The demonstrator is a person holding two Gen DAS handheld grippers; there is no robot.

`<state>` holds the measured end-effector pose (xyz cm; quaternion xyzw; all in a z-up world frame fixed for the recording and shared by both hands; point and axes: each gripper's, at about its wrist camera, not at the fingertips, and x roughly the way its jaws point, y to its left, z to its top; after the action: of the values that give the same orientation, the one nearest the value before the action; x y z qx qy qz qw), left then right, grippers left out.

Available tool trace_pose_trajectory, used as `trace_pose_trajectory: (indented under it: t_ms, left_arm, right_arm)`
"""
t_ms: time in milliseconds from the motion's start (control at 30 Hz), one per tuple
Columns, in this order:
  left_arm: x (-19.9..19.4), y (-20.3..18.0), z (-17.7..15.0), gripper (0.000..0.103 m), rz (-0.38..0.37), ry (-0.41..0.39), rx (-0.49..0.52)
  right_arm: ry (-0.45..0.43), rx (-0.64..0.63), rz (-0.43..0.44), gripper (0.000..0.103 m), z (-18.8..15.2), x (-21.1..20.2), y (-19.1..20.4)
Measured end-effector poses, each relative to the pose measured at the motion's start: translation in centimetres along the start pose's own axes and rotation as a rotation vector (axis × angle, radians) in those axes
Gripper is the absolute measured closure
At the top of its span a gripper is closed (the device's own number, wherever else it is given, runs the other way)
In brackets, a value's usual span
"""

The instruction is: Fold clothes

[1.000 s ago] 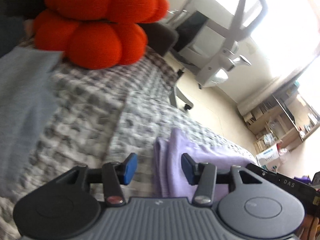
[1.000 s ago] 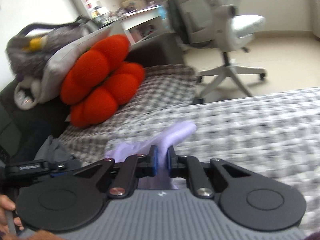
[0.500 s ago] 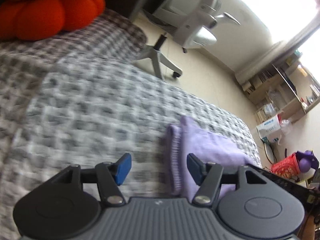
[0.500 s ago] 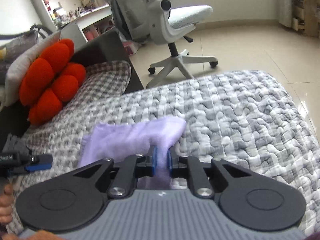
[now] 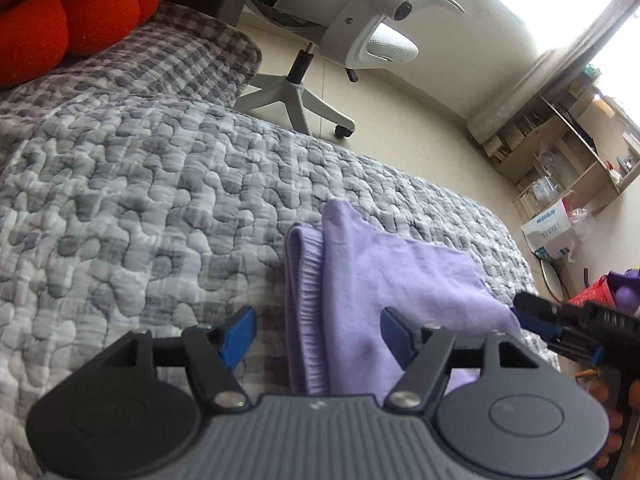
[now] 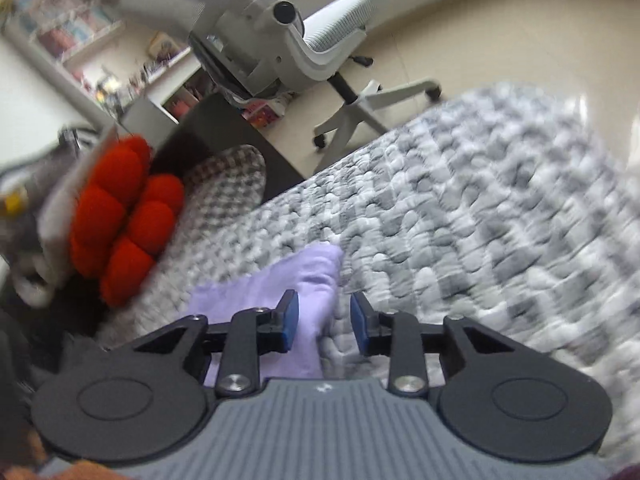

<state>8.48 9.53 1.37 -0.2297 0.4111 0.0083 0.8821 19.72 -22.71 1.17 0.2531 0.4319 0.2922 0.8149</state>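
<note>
Released, both grippers (left gripper (image 5: 316,336), right gripper (image 6: 324,322)) tilt downward, opening over lilac garment (image 5: 384,276).

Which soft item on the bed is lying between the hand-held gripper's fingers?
The folded lilac garment, flat on the quilt; the red cushion sits far back.

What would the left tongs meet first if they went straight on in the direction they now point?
Most likely the folded lilac garment on the quilted bedspread. It already lies between the opening, untouching pads of the left tongs, which angle downward; exact depth is unclear.
</note>
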Motion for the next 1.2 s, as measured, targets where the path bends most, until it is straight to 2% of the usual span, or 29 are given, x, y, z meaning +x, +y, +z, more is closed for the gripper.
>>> trace_pose_trajectory:
  t_ms: [133, 300, 333, 367, 467, 533, 600, 633, 667, 733, 833, 967, 1033, 1100, 1200]
  left_arm:
    - [0.2, -0.3, 0.1, 0.033, 0.018, -0.012, 0.041]
    - [0.6, -0.8, -0.1, 0.033, 0.035, -0.023, 0.102]
    - [0.7, -1.0, -0.1, 0.033, 0.040, -0.025, 0.116]
    - [0.7, -1.3, -0.3, 0.033, 0.050, -0.028, 0.139]
    - [0.8, -2.1, -0.7, 0.033, 0.080, -0.035, 0.206]
    - [0.7, -2.1, -0.5, 0.033, 0.080, -0.040, 0.213]
    - [0.8, -1.8, -0.4, 0.033, 0.071, -0.048, 0.205]
    - [0.8, -1.6, -0.4, 0.033, 0.066, -0.053, 0.199]
    - [0.8, -1.5, -0.4, 0.033, 0.062, -0.057, 0.199]
    - [0.6, -1.5, -0.5, 0.034, 0.062, -0.064, 0.205]
    - [-0.1, -1.2, -0.3, 0.034, 0.059, -0.085, 0.192]
    - [-1.1, -0.5, 1.0, 0.034, 0.006, -0.133, 0.139]
    - [-1.1, -0.2, 1.8, 0.035, -0.046, -0.144, 0.112]
    - [-0.5, -0.4, 2.5, 0.036, -0.069, -0.147, 0.114]
    - [1.2, -0.7, 3.6, 0.046, -0.078, -0.121, 0.109]
  right_arm:
    - [0.015, 0.034, 0.011, 0.070, 0.5, 2.2, -0.5]
    - [0.017, -0.030, 0.037, 0.070, 1.2, 4.0, 0.1]
    - [0.019, -0.060, 0.033, 0.073, 1.3, 4.6, 0.3]
    - [0.011, -0.103, 0.015, 0.085, 1.4, 4.9, 0.8]
    - [-0.056, -0.270, -0.023, 0.087, 0.9, 5.1, 2.7]
    - [-0.117, -0.375, -0.029, 0.087, 0.2, 4.8, 3.9]
    - [-0.140, -0.458, -0.074, 0.087, -0.2, 5.2, 4.6]
    - [-0.127, -0.489, -0.126, 0.087, -0.4, 6.0, 4.6]
    - [-0.102, -0.504, -0.168, 0.086, -0.9, 6.7, 4.4]
    - [-0.123, -0.524, -0.175, 0.083, -1.6, 6.9, 4.1]
    - [-0.129, -0.519, -0.218, 0.067, -1.4, 6.4, 4.6]
    - [-0.160, -0.518, -0.227, 0.065, -1.7, 5.0, 6.0]
    - [-0.159, -0.518, -0.206, 0.062, -2.0, 4.3, 6.9]
    - [-0.131, -0.498, -0.224, 0.061, -2.6, 3.7, 7.7]
    - [-0.091, -0.485, -0.188, 0.061, -3.9, 2.7, 8.6]
